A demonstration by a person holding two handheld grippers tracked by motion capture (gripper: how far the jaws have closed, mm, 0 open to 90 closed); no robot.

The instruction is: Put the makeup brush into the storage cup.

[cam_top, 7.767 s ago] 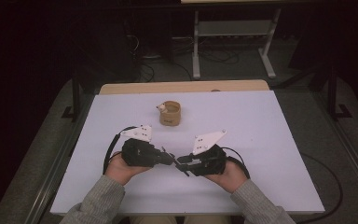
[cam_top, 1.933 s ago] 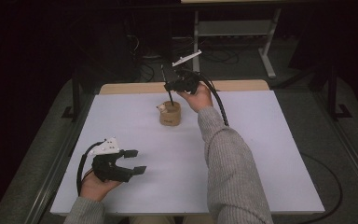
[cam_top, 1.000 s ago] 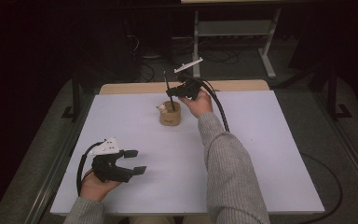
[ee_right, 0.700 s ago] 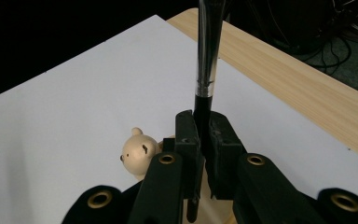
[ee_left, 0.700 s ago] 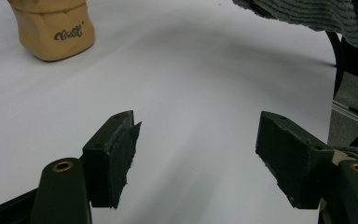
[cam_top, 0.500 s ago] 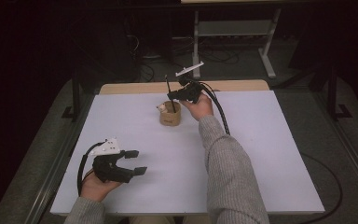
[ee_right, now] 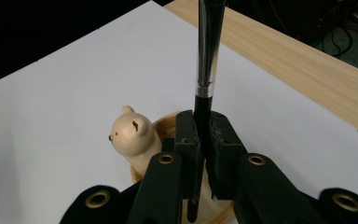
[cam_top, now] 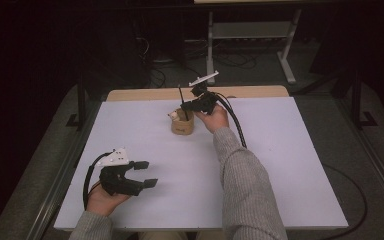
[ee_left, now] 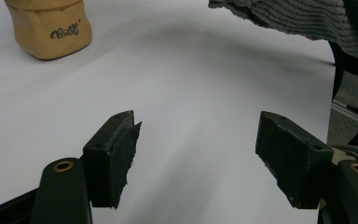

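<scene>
A tan cup [cam_top: 182, 123] with a small bear figure [ee_right: 134, 134] on its rim stands at the far middle of the white table [cam_top: 280, 165]. My right gripper [cam_top: 189, 106] hovers just over the cup, shut on a thin black pen [ee_right: 208, 70] that stands upright between its jaws, lower end inside the cup. My left gripper [cam_top: 146, 173] rests near the table's front left corner, open, with nothing between its pads [ee_left: 121, 154]. The left gripper view has the cup [ee_left: 49, 28] far off at top left.
A bare wooden strip [cam_top: 250, 92] runs along the table's far edge. A grey sleeve [cam_top: 245, 185] stretches across the table's middle toward the cup. A metal rack [cam_top: 250, 35] and cables lie on the dark floor beyond.
The right gripper with the pen has sunk a little toward the cup over the last second. The left gripper has stayed where it was.
</scene>
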